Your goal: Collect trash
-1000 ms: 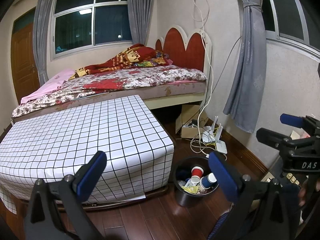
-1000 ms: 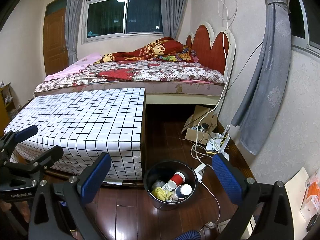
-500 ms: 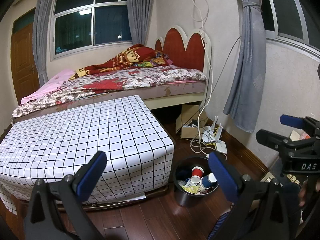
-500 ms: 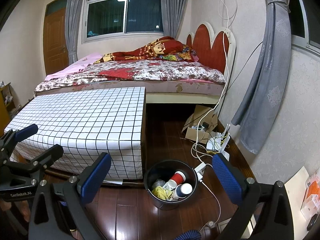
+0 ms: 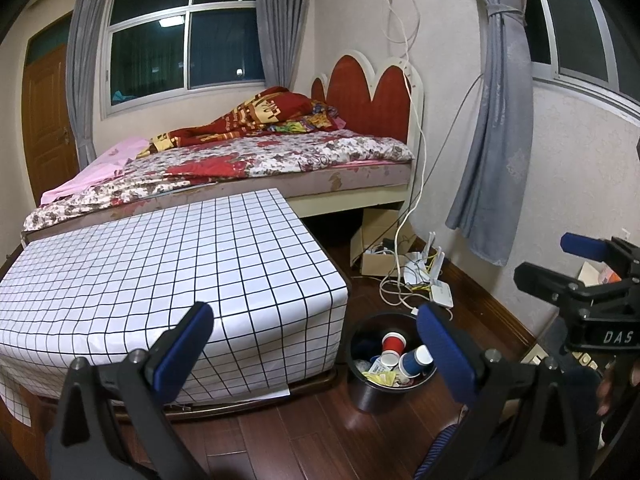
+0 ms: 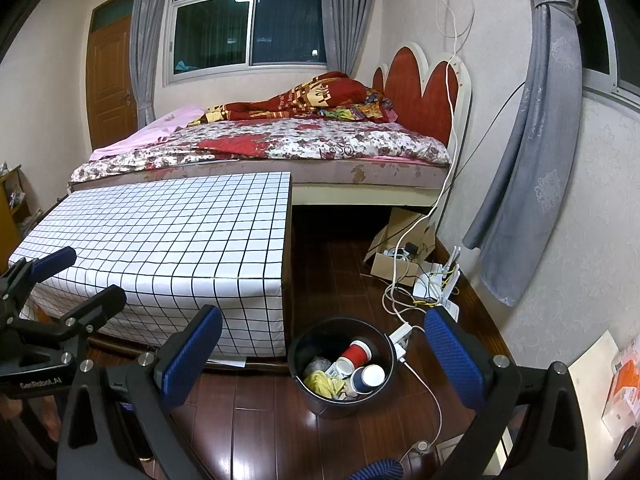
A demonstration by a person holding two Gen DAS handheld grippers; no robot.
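Black trash bin (image 6: pixel 342 364) on the wooden floor (image 6: pixel 260 432), just beside the near corner of the checked-cloth bench (image 6: pixel 168 236). Inside: red paper cup (image 6: pixel 356 354) and blue paper cup (image 6: pixel 368 378) lying on their sides, crumpled yellow wrapper (image 6: pixel 320 382) beside them, greyish wad behind. Bench top bare of litter, so probably near the end of the job.

Likely light, all of it. Cups thin-walled and easily crushed; best pinched at the stiffer rim, gently. Wrapper soft, likely to slip unless pinched at a bunched fold. Bin itself rigid, smooth and glossy; best taken at the rim wall, one finger inside and one outside, with care for tipping since the load sits to one side.

Beyond the bin, toward the wall: white power strip (image 6: pixel 400 336) and loose cables (image 6: pixel 400 300) touching or nearly touching the rim, a snag risk on any lift. Further out, router (image 6: pixel 436 286) and open cardboard box (image 6: pixel 394 258) below the bed (image 6: pixel 280 148).

Above the bin, right gripper (image 6: pixel 322 356) spread wide, nothing between the fingers. Left gripper (image 5: pixel 316 344) likewise released and empty, over the bench corner beside the bin.
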